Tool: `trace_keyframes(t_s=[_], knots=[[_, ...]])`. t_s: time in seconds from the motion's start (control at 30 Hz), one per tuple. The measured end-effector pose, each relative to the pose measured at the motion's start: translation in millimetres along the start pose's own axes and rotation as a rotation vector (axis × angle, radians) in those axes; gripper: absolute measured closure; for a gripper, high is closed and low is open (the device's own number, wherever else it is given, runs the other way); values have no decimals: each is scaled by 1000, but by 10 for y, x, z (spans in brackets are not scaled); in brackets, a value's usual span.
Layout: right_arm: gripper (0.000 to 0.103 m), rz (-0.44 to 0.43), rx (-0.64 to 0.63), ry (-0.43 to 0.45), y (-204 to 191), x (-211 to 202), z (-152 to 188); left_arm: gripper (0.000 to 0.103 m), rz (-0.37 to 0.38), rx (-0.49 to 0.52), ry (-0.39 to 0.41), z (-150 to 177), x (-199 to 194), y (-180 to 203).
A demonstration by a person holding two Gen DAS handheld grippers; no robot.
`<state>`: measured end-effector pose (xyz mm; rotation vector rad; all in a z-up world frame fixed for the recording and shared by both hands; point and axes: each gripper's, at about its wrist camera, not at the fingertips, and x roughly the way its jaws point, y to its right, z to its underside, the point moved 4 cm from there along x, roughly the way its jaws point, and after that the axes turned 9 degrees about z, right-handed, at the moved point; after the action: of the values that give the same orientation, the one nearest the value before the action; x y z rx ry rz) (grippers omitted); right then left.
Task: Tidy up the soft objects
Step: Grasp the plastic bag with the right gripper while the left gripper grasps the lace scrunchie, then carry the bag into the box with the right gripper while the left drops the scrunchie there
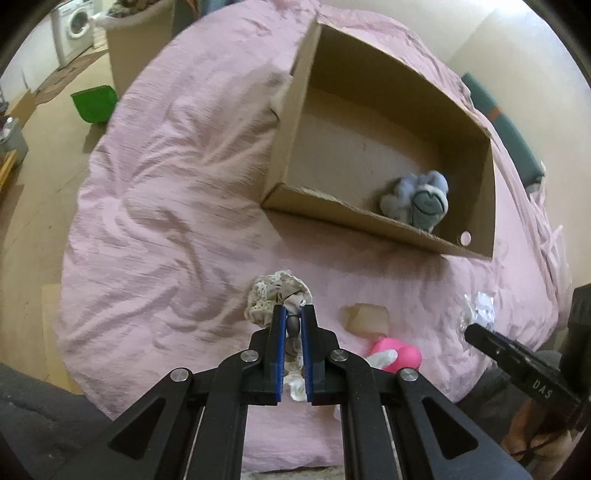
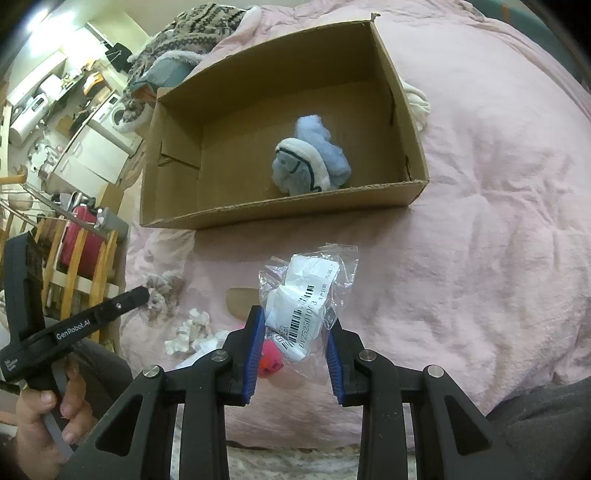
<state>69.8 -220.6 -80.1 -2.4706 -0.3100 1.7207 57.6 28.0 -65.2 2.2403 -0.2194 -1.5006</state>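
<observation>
A: What has your left claw (image 1: 293, 314) hold of?

B: Its blue pads are nearly together, and between them I pinch a grey part of a fluffy beige and grey scrunchie (image 1: 275, 301). The rest of the scrunchie lies on the pink bedcover (image 1: 166, 206), just in front of the fingertips.

A: And the right claw (image 2: 297, 325)?

B: It is about half open. A clear plastic bag with a white folded thing and a barcode label (image 2: 308, 295) sits between the two fingers. The left pad touches the bag, but on the right side I cannot tell if the pad presses it, so I cannot say that it is really gripped.

A: What lies near the claws?

B: Under the bag, partly hidden, is a pink soft object (image 2: 269, 363). In the left wrist view it (image 1: 397, 356) is to the right of my left claw, with something white upon it. Some small white crumpled pieces (image 2: 188, 330) lie on the bedcover between the two claws, and a small piece of brown cardboard (image 1: 367, 317) is just beyond the pink object.

A: And farther away?

B: An open cardboard box (image 2: 258, 212) stands on the bed. Inside it, near the front wall, is a light blue plush toy with white trim (image 2: 312, 162). The rest of the box floor is bare. Behind the box is a patterned knit garment (image 2: 192, 33).
</observation>
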Motion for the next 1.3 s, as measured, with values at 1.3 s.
trace_keyframes(t_s=[1.3], knots=[[70,37,8,254,210,-173,-1115,95,-138,442,399,-1095,11,797]])
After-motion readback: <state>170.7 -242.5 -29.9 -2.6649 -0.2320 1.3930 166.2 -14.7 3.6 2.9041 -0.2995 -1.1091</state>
